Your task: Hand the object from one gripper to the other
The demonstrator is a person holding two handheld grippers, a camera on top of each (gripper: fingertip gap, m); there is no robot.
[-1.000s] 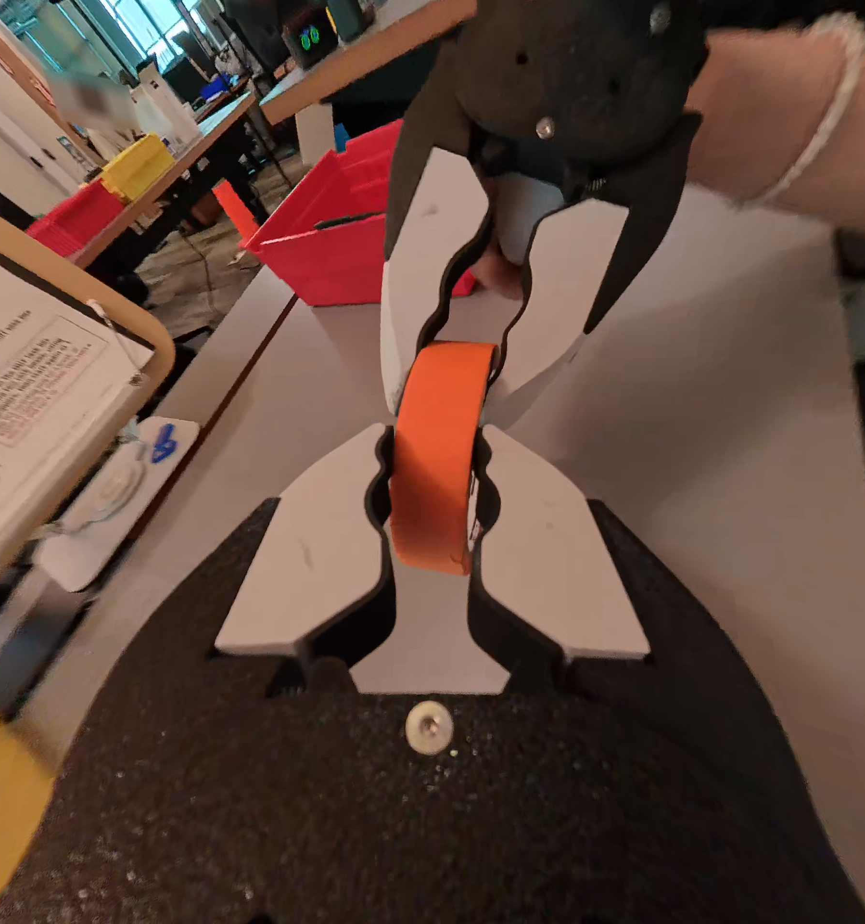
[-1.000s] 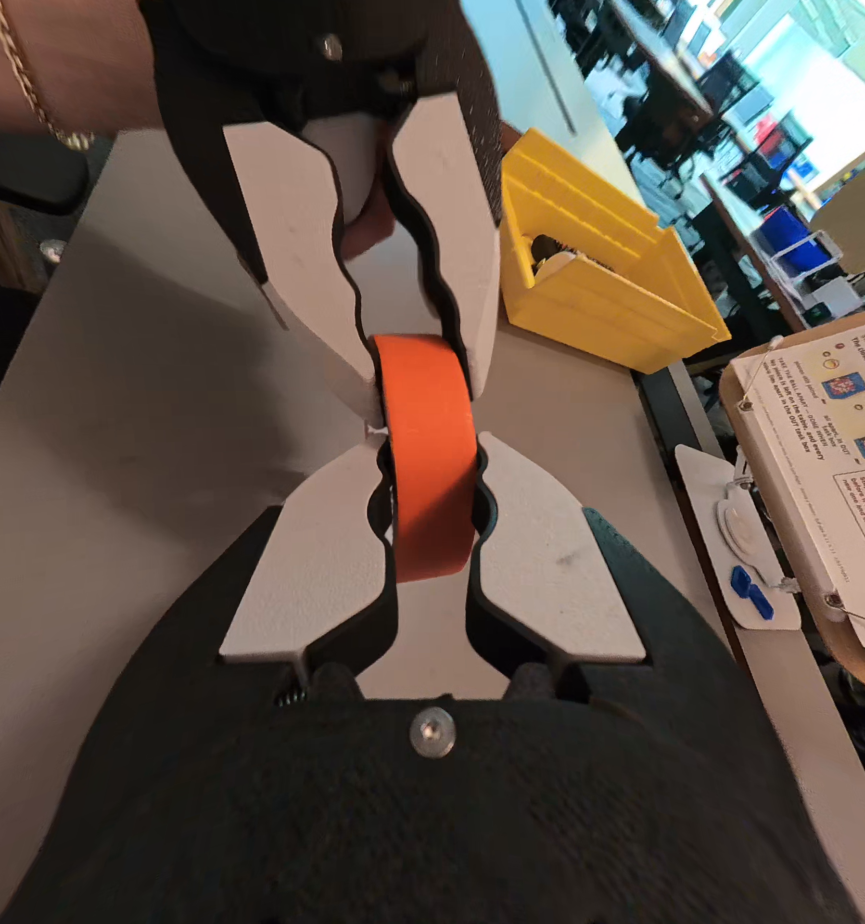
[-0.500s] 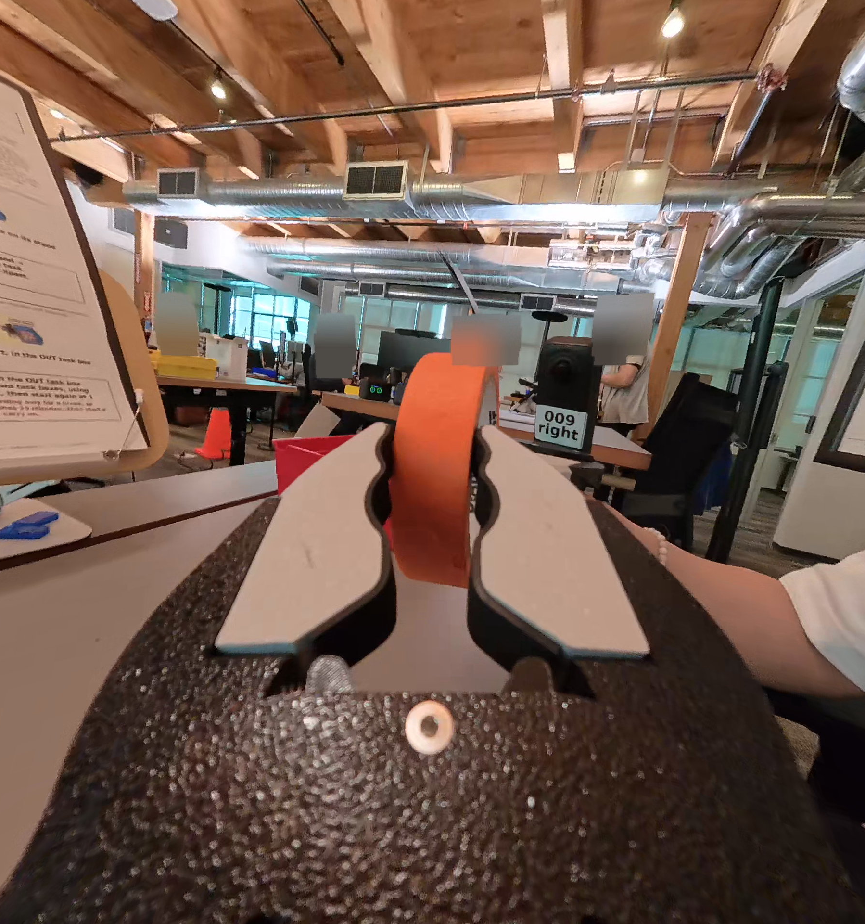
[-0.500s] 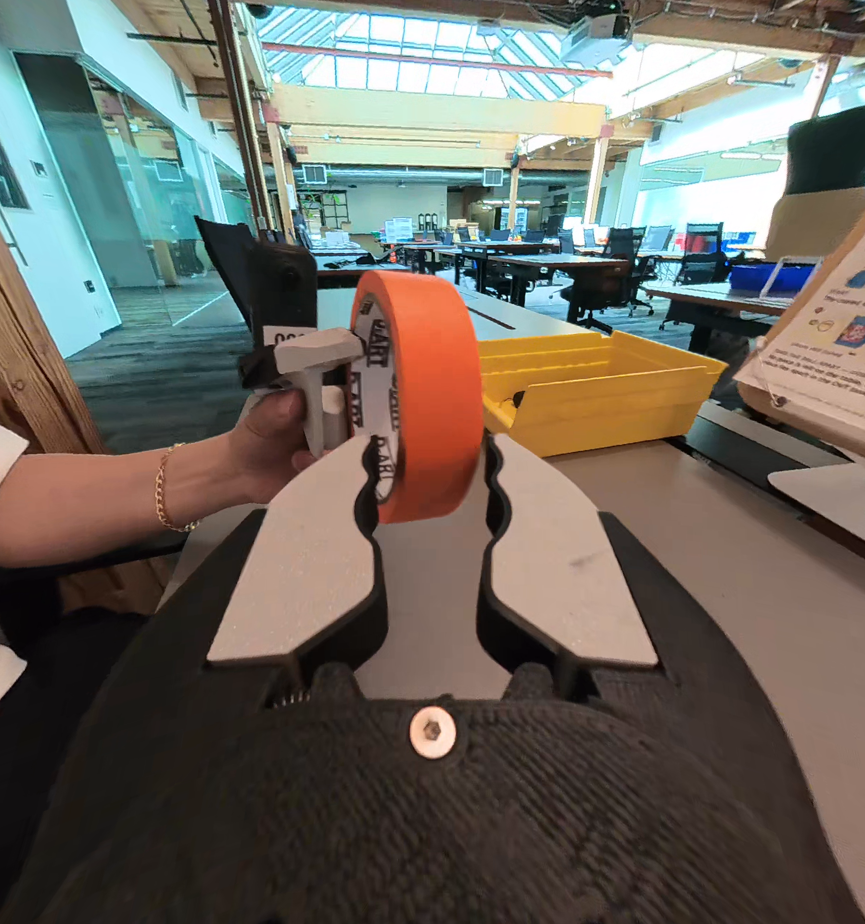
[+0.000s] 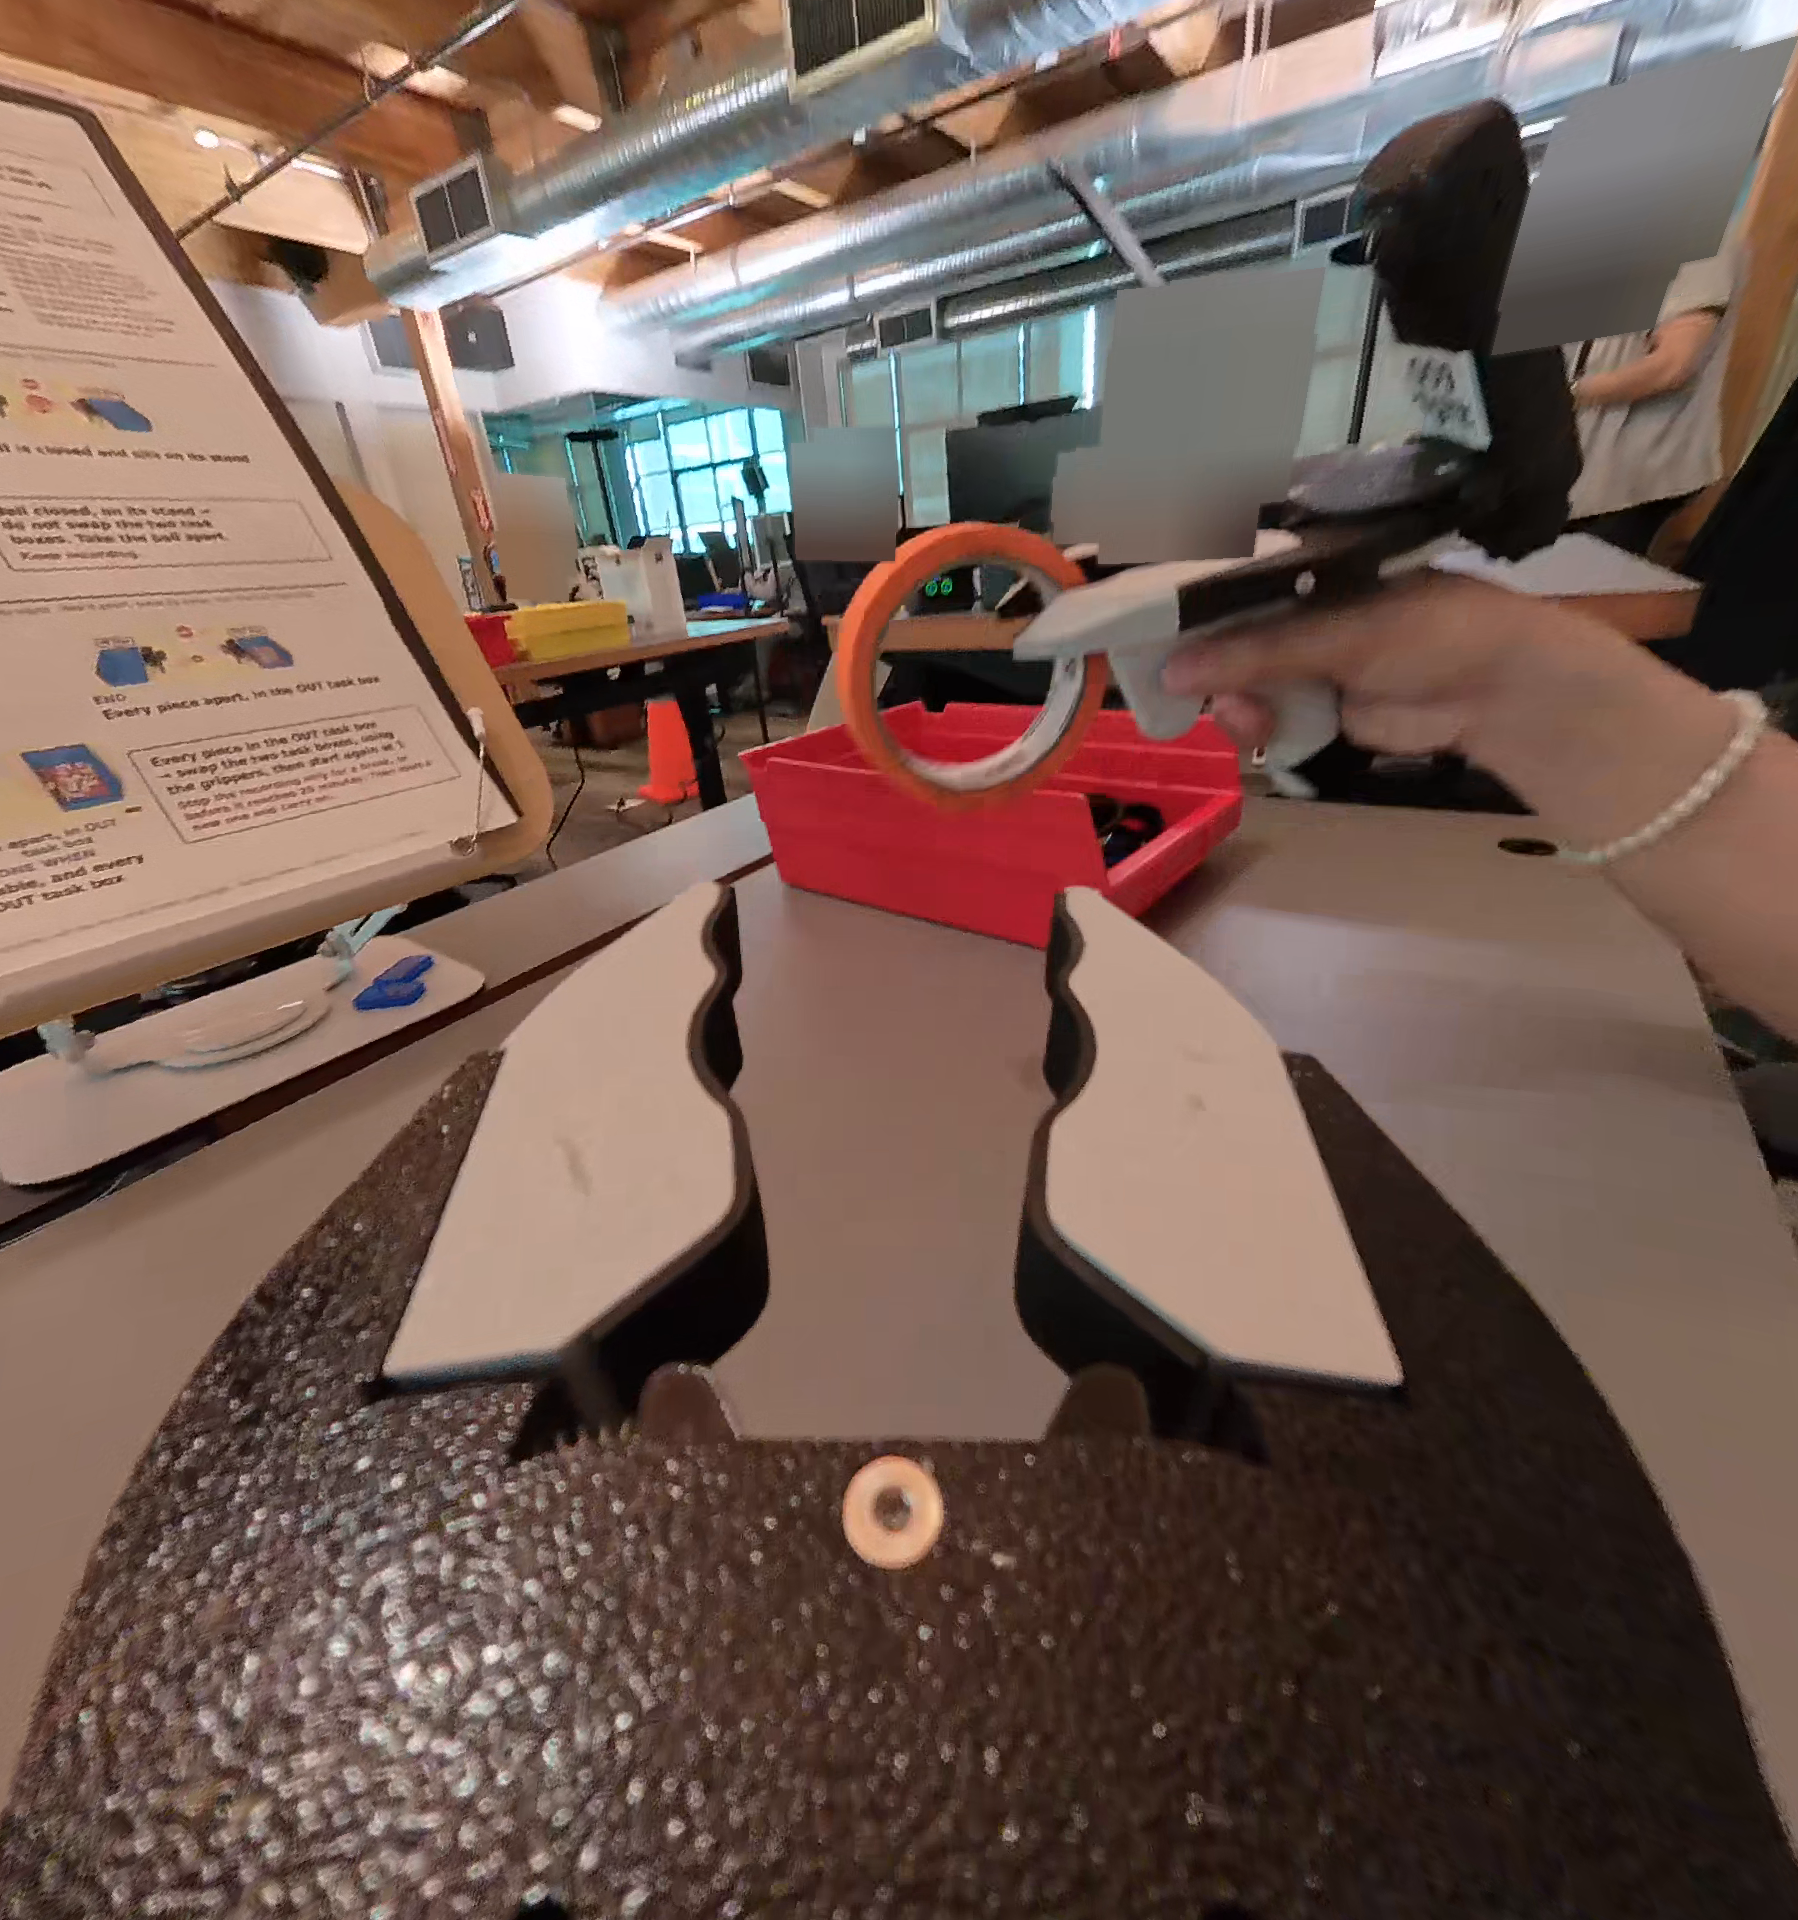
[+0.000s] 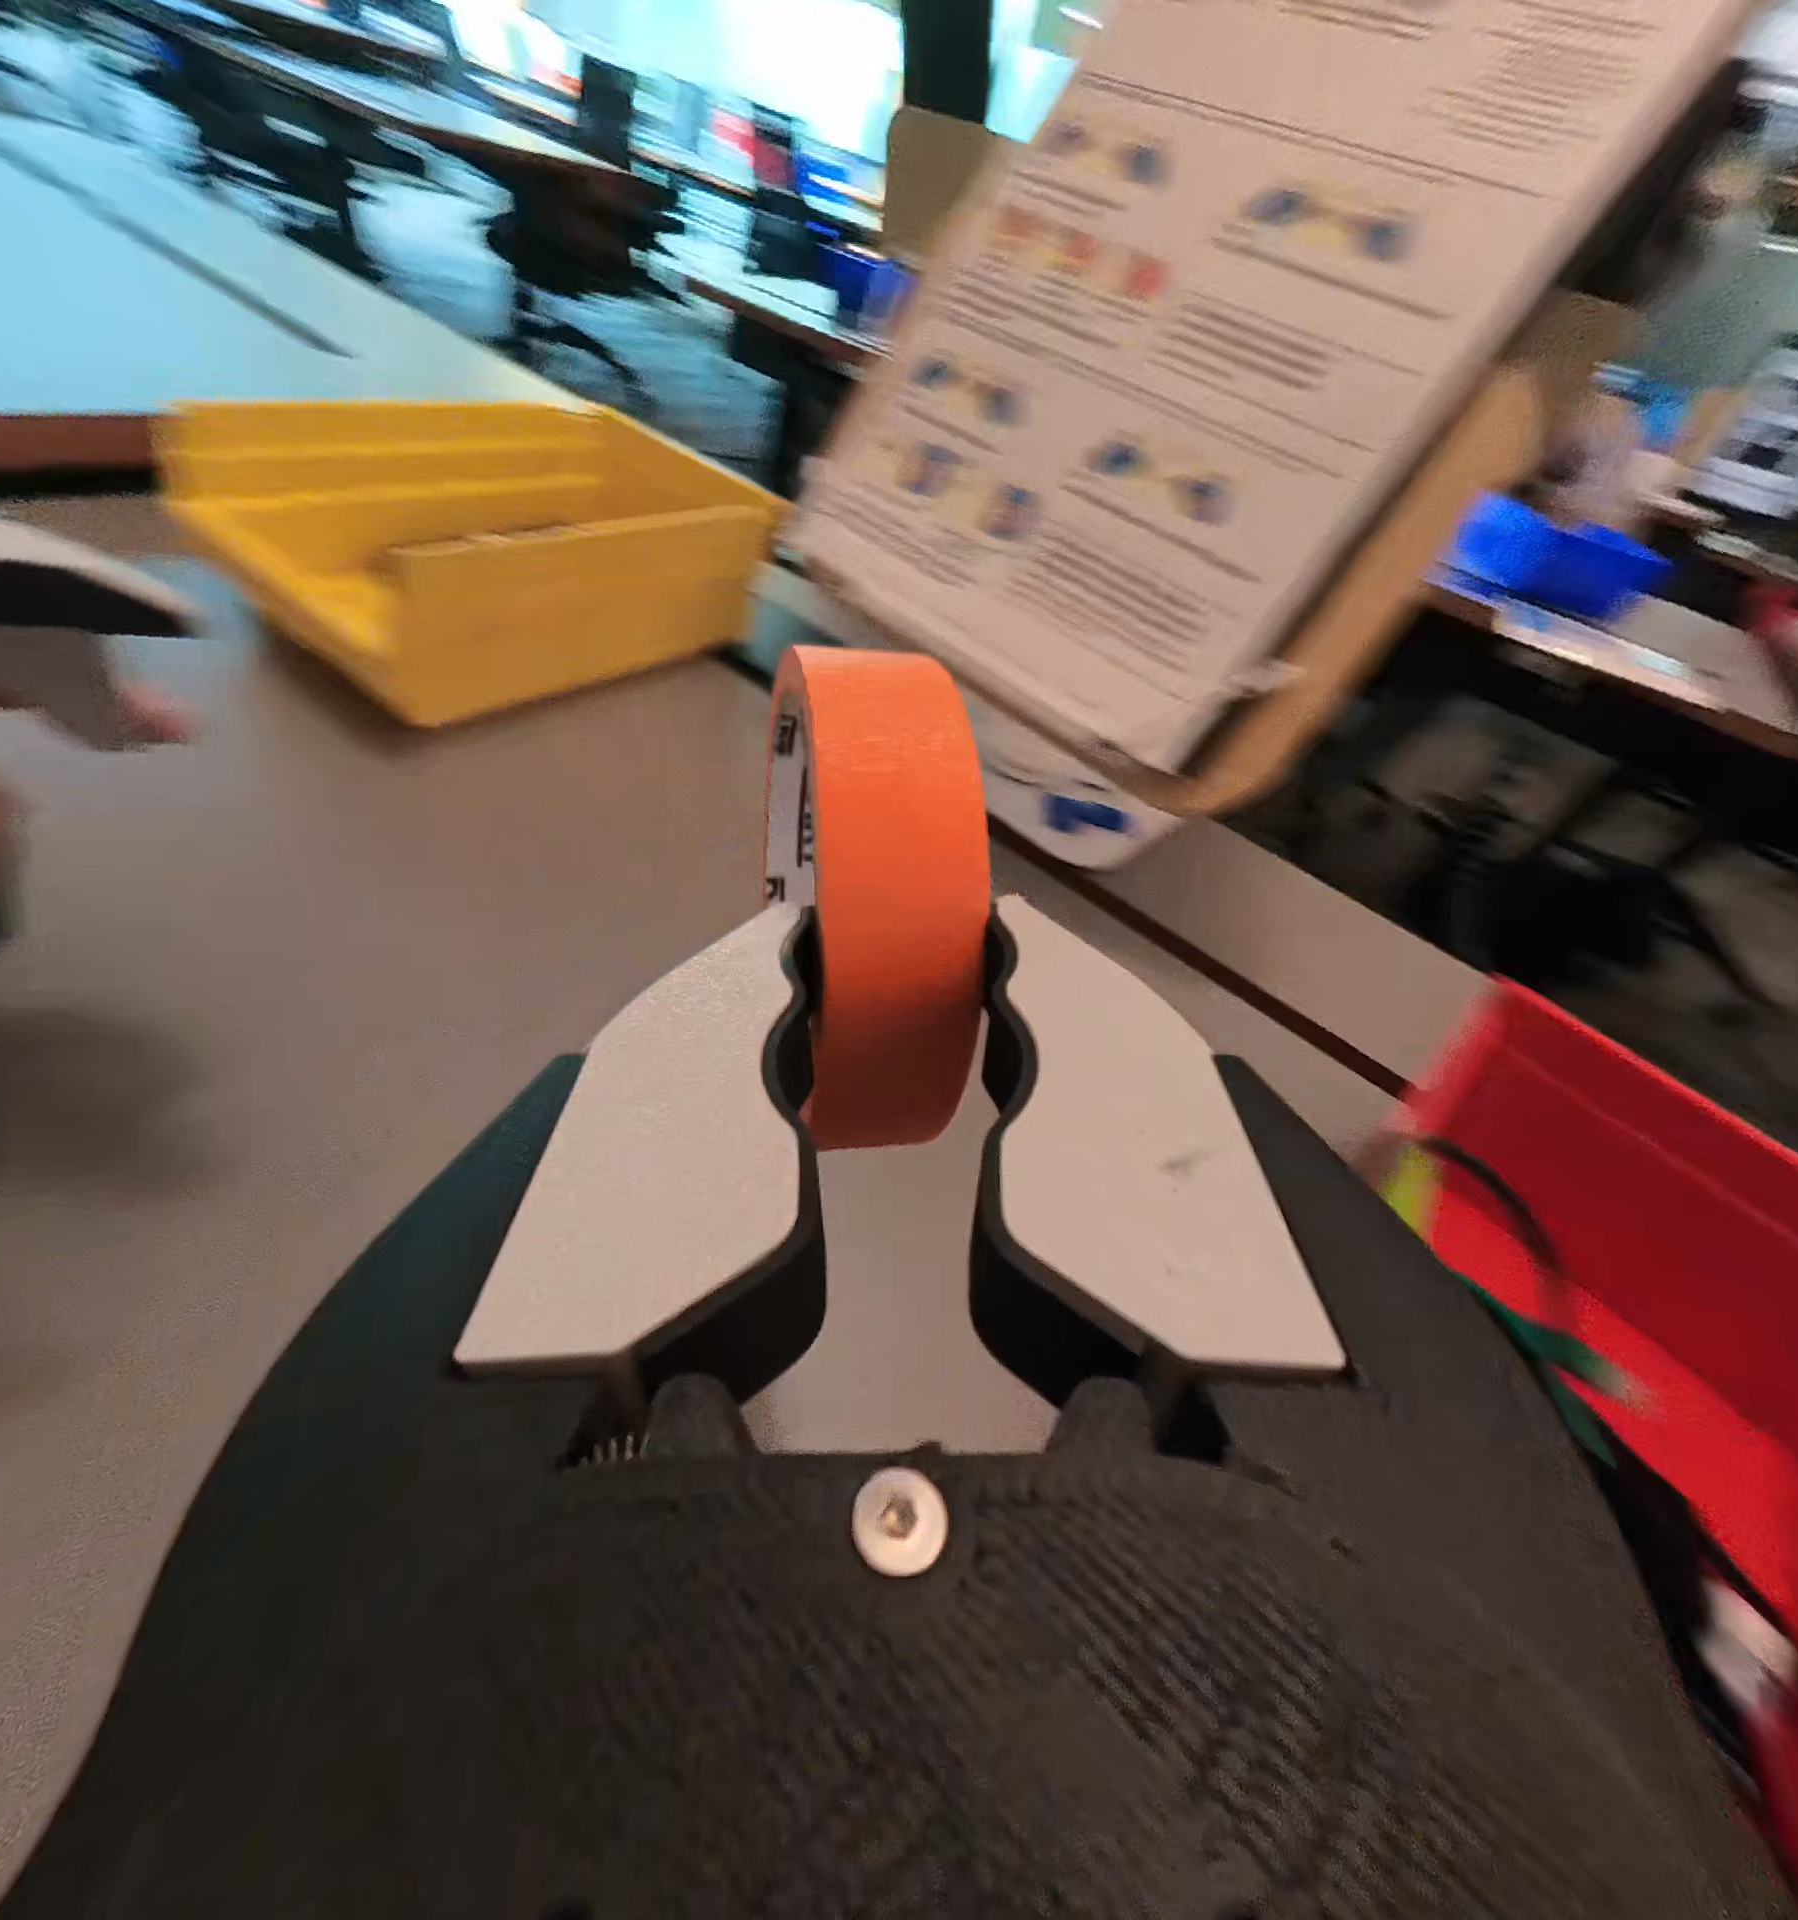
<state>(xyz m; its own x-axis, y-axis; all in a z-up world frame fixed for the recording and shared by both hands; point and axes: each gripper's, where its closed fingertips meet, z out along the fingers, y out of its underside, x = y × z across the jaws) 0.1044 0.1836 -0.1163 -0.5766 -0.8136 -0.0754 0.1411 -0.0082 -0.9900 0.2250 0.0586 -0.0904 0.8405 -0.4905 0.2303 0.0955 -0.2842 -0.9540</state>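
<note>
The grey table (image 5: 1394, 1039) fills the near part of both views. On its far left edge in the left wrist view a wooden board carrying a printed instruction sheet (image 5: 126, 499) leans back on a white stand; the sheet bears text and small coloured pictures. The same sheet (image 6: 1186, 364) shows blurred in the right wrist view. A red bin (image 5: 936, 852) sits on the table straight ahead of the left gripper, and a yellow bin (image 6: 438, 540) lies far left in the right wrist view, with the red bin (image 6: 1653, 1195) at the near right there.

The left gripper (image 5: 890, 925) is released: its two grey fingers (image 5: 604, 1132) stand wide apart with only bare table between them.

The right gripper (image 6: 895, 914) is clenched on the orange tape roll (image 6: 890, 894), its finger tips pressing the roll's two flat sides. In the left wrist view this gripper (image 5: 1066, 644) reaches in from the right, held by a hand (image 5: 1394, 686) with a beaded bracelet, and grips the roll (image 5: 968, 665) at its right rim, in the air above the red bin.

The roll stands on edge, its open centre facing the left gripper and its axis running across the right gripper's fingers. Black printing marks the white inner core.
</note>
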